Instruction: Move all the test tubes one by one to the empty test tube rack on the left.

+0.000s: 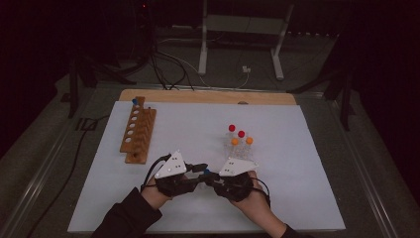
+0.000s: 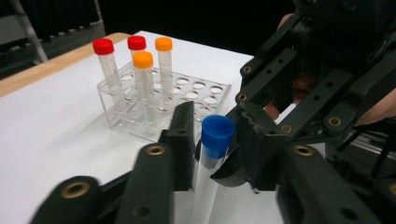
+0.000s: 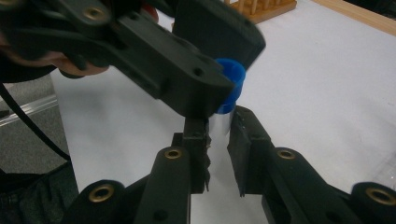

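Surroundings of a white-topped desk in a dark room

A desk [image 1: 198, 124] covered in white, with a light wooden edge [image 1: 208, 96] left bare along its far side, is seen on a grey floor [image 1: 44, 148]. Beyond it, a white metal frame [image 1: 203, 44] is set on the floor, black cables [image 1: 163, 69] and a small white plug [image 1: 246, 70] lie near it, and dark stands [image 1: 74, 84] are placed at either side.

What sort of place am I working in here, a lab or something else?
Probably a lab-style recording bench: capped tubes in a clear rack, a wooden rack, a white table, dark curtains and floor cables behind.
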`<state>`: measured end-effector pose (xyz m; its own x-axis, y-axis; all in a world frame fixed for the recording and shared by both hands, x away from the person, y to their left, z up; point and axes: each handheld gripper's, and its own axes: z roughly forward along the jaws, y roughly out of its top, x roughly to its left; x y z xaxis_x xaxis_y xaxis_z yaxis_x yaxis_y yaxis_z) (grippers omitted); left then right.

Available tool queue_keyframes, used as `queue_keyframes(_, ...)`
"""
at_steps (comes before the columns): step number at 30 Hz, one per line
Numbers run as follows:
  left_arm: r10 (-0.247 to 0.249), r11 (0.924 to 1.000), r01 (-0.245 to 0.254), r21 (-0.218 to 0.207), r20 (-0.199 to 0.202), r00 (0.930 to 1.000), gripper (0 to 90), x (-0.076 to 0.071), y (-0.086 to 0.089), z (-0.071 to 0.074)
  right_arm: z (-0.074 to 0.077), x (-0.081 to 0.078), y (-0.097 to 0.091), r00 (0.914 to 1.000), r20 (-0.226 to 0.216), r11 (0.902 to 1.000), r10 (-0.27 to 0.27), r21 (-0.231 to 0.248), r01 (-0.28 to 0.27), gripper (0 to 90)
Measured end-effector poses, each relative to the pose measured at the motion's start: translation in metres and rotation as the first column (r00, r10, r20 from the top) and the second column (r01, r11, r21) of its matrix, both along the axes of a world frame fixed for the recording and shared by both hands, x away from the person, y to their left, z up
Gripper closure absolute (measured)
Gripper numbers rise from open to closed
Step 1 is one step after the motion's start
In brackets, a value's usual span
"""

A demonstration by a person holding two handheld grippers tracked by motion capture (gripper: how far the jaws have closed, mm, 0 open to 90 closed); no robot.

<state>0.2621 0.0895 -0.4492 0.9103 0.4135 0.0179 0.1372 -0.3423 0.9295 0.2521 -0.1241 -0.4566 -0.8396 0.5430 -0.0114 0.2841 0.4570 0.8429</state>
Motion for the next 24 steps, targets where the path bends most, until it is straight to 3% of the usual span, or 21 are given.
queue_keyframes(3, -0.001, 1.0000, 0.001, -0.004, 0.000, 1.0000, 75.2, 0.000, 0.000, -0.001, 0.000, 0.000, 0.000, 1.0000, 0.000, 1.0000, 0.001, 0.000, -0.001, 76.9)
queue_keyframes(13, 0.008, 0.9999, -0.008, -0.009, 0.016, 0.9998, 77.9, 0.000, 0.001, 0.002, 0.000, 0.002, -0.003, 0.9999, -0.014, 0.9994, 0.005, 0.033, -0.004, 75.0)
queue_keyframes(24, 0.058, 0.9983, -0.058, -0.002, 0.028, 0.9979, 78.0, 0.006, 0.015, 0.007, 0.008, 0.002, -0.014, 0.9998, 0.011, 0.9970, -0.016, 0.075, 0.015, 41.3)
